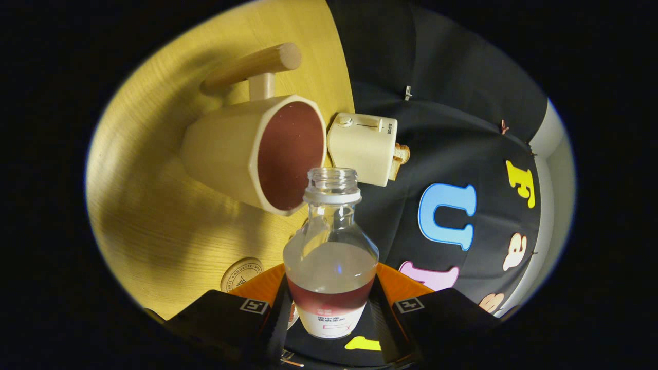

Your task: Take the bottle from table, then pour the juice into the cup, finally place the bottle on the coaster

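A pale wooden table (154,216) filled the scene beside the booth's black cloth wall (462,128), the whole view rolled over so the tabletop stood almost on edge. The gripper (329,308) was closed on the bottle (330,257), one black finger (241,313) pressed against each side of its lower body, near the white label. That label carried small print too fine to make out. The bottle's long axis ran straight ahead along the fingers, its open, capless neck pointing toward the cup (257,149). Clear liquid sat in its wide shoulder above a dark reddish band. The cream cup, with a wooden bar handle, lay just beyond the bottle's mouth, its dark red interior facing the neck. Just beside the cup stood a small cream toaster (362,146) with bread in it and tiny lettering on its top, unreadable here. A round coaster (241,273) with stamped writing around its rim lay on the table near the left finger.
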Available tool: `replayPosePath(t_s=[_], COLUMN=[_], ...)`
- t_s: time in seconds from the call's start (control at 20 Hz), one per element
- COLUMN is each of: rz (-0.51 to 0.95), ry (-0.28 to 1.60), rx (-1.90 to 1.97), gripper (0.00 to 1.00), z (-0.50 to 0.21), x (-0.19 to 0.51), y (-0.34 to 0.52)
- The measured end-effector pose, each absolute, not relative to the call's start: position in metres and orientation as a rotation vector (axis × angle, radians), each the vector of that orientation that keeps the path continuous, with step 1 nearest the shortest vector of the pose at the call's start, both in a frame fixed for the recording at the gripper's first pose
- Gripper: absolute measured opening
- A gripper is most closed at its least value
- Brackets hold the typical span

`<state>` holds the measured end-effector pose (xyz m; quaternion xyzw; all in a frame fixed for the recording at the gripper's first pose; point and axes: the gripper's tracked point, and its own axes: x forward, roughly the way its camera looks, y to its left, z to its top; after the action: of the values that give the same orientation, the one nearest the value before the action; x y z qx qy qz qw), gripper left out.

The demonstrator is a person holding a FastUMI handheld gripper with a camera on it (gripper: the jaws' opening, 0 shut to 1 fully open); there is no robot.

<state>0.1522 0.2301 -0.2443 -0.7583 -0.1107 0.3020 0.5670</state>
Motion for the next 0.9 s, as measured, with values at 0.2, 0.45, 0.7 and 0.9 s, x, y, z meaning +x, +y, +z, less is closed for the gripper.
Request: replayPosePath(t_s=[0.2, 0.45, 0.7, 0.9], rz=[0.727, 0.764, 0.775, 0.778], ry=[-0.284, -0.363, -0.374, -0.361], rx=[-1.816, -1.882, -1.916, -1.932], gripper=[0.73, 0.73, 0.73, 0.73], z=[-0.242, -0.238, -0.236, -0.239], x=[0.153, 0.153, 0.158, 0.16], y=[0.234, 0.244, 0.244, 0.24])
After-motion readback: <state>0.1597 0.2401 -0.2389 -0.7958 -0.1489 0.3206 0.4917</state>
